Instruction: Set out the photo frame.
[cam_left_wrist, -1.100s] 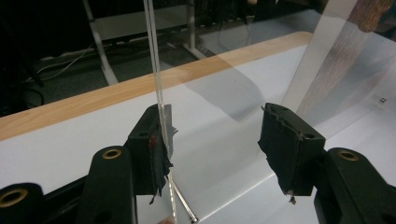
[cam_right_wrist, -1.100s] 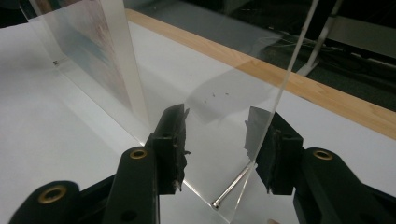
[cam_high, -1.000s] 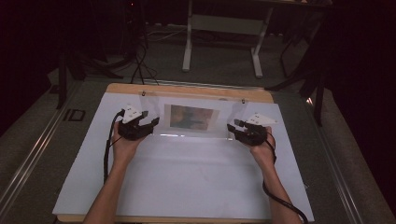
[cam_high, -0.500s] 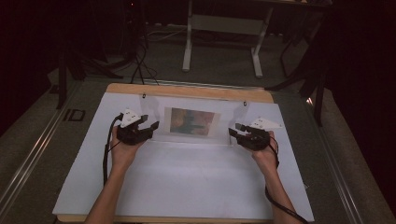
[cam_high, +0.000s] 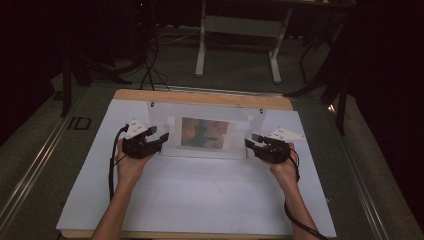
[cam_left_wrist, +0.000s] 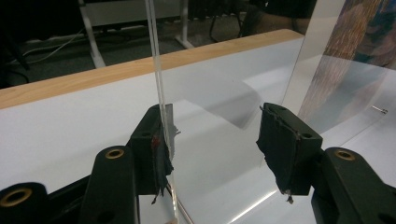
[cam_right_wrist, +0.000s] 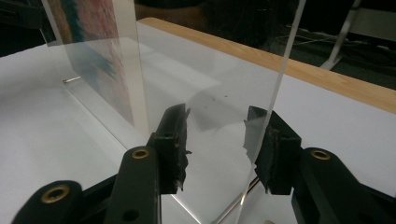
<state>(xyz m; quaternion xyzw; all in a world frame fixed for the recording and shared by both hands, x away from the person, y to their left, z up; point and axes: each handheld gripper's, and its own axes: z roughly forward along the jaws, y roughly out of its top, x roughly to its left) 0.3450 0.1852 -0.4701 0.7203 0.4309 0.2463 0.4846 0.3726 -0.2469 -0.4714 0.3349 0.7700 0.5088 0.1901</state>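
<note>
Across the middle of the high view, the white-topped counter with a pale wooden far edge (cam_high: 200, 97) is carrying a clear acrylic display stand (cam_high: 202, 131) with a colourful printed picture sheet (cam_high: 206, 132) inside it. The stand is sitting in the upper centre of the frame, its long axis running left to right, parallel to the wooden edge. It is lying directly between the two tools, each about equally near its own end.

The left tool (cam_high: 159, 141) is reaching in from the left of the frame. In the left gripper view its jaws are standing wide apart: the clear panel's edge (cam_left_wrist: 156, 70) is lying against the left pad (cam_left_wrist: 156, 149) while the right pad (cam_left_wrist: 280, 147) is hanging well clear, so nothing is being clamped.

The right tool (cam_high: 251, 142) is coming in from the right of the frame. In the right gripper view its jaws are straddling the clear side wing (cam_right_wrist: 275, 84); the wing is resting by the right pad (cam_right_wrist: 266, 149), the left pad (cam_right_wrist: 175, 144) is standing apart, and I cannot tell whether any pressure is being applied.

Judging by this, closing each tool on its end panel is the coming step. Bare white surface is lying open in the lower half of the frame; the wooden edge is running close behind the stand.
</note>
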